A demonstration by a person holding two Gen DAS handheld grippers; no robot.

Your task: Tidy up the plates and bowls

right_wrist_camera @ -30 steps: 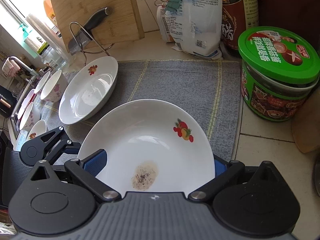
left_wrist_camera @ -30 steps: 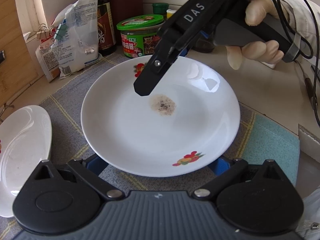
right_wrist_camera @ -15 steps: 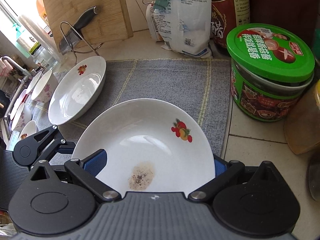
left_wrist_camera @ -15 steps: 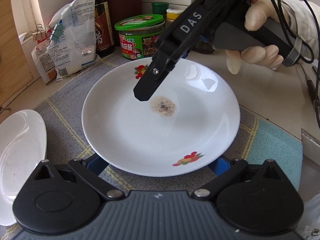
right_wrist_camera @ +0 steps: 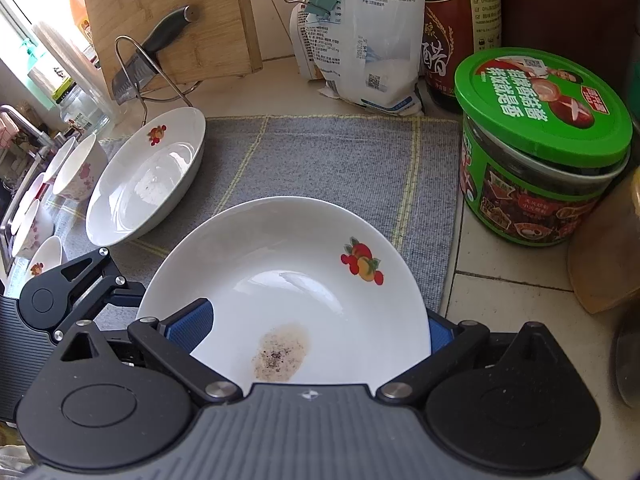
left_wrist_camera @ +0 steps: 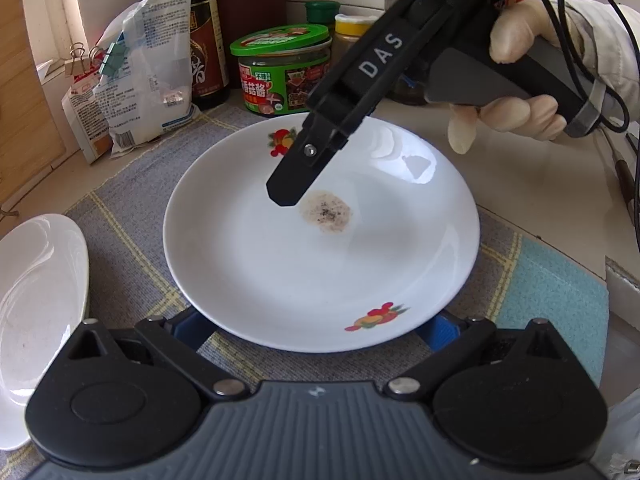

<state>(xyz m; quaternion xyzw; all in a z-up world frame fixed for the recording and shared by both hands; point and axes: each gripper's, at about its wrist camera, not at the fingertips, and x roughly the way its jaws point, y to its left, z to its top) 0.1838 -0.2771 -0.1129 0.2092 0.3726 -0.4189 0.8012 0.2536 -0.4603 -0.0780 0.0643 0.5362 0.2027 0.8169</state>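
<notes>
1. White round ceramic plate w/ red-orange fruit decals (left_wrist_camera: 320, 272) lies flat on a grey woven mat w/ yellow lines (right_wrist_camera: 328, 160), towards the mat's right end. A brown speckled stain (left_wrist_camera: 326, 214) sits near the plate's middle.
2. Left gripper (left_wrist_camera: 316, 330): jaws spread wide, gripping nothing. Its 2 blue pads (left_wrist_camera: 192, 326) sit at either side of the plate's near rim, partly hidden under it; contact can't be told.
3. Right gripper (right_wrist_camera: 312, 326): jaws also spread wide, 1 blue pad each side of the plate. In the left wrist view its black finger hangs over the plate, tip just beside the stain. A gloved hand (left_wrist_camera: 516, 116) holds its handle.
4. A 2nd white plate w/ the same decal (right_wrist_camera: 144, 184) sits on the mat's left end, apart from the 1st.
5. Further left: white bowls w/ pink flowers (right_wrist_camera: 78, 168).
6. Just off the mat's right edge: green-lidded jar (right_wrist_camera: 540, 144). Behind it a dark sauce bottle (right_wrist_camera: 460, 20), then a clipped plastic bag (right_wrist_camera: 360, 32).
7. Back left: bamboo cutting board (right_wrist_camera: 172, 12) w/ a knife (right_wrist_camera: 160, 44) in a wire rack.
</notes>
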